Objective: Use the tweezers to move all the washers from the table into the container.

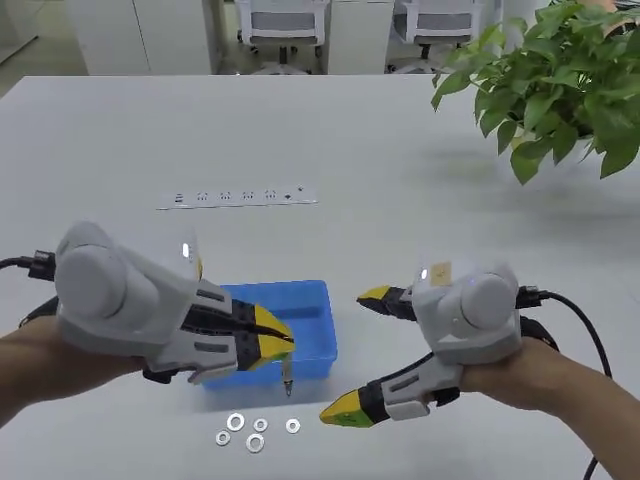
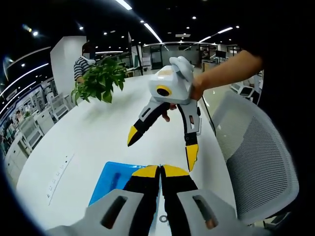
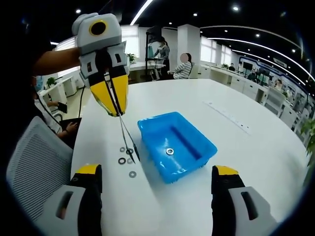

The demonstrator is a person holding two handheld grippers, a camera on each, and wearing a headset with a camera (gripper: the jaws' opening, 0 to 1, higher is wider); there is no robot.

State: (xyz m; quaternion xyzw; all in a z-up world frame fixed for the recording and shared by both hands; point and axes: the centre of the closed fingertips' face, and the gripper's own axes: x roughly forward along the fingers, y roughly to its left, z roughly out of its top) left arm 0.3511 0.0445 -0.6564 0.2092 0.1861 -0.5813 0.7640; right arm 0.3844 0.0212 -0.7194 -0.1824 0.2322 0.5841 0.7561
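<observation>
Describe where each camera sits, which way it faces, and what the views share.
Head view: on the headset, looking forward and down at the table, blue container, loose washers; both forearms, left gripper and right gripper show.
Left gripper view: rides the left gripper, jaws shut, facing the open right gripper and the right forearm.
Right gripper view: rides the right gripper, jaws wide, facing the left gripper holding tweezers near the washers.
Shared: both gripper views show the container, each seeing the other gripper.

Setting: open-plan office.
Large white counter, mesh swivel chairs, potted plant, strip ceiling lights, rows of white desks behind, people seated there.
</observation>
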